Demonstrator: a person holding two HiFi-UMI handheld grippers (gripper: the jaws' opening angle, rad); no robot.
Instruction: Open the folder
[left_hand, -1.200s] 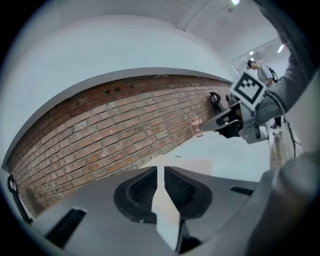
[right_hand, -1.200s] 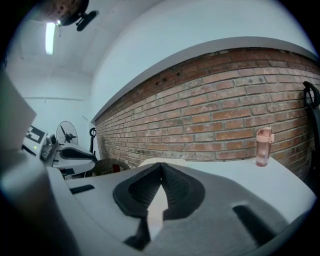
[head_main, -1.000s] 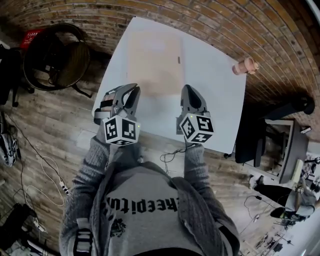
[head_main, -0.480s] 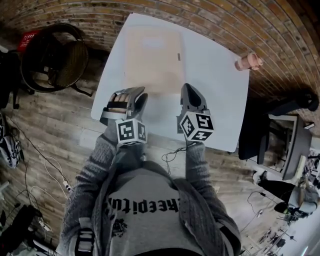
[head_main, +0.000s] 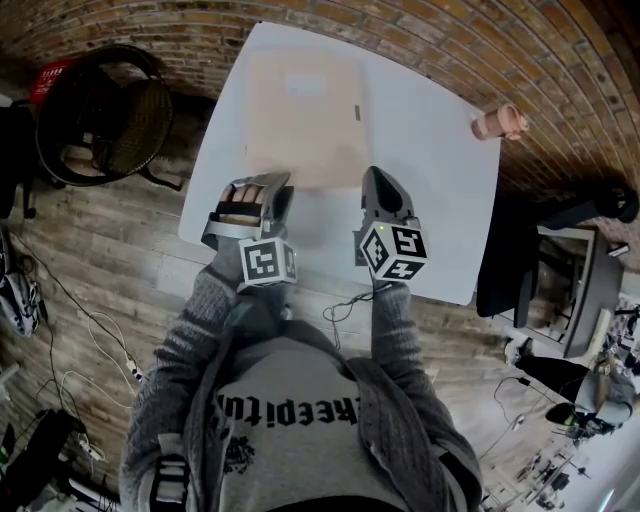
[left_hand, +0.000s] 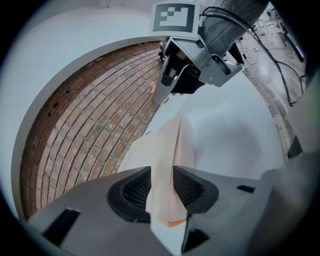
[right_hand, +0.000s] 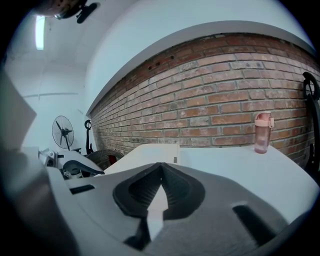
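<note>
A beige folder (head_main: 300, 110) lies flat and closed on the white table (head_main: 430, 200). My left gripper (head_main: 268, 186) is at the folder's near left edge, rolled onto its side. In the left gripper view its jaws (left_hand: 161, 172) are opening, and the folder's edge (left_hand: 172, 145) runs between the pads without being pinched. My right gripper (head_main: 378, 180) hovers by the folder's near right corner; its tip (left_hand: 159, 96) also shows in the left gripper view. Its jaws (right_hand: 161, 167) are shut with nothing in them, and the folder (right_hand: 142, 156) lies just beyond.
A pink bottle (head_main: 495, 123) (right_hand: 262, 132) stands at the table's far right corner by the brick wall. A wicker chair (head_main: 110, 110) sits left of the table and a black office chair (head_main: 520, 270) to its right. A fan (right_hand: 62, 132) stands far left.
My left gripper dropped to the folder's near edge, rolled onto its side, and its jaws parted around that edge. The right gripper sank slightly and stayed shut.
</note>
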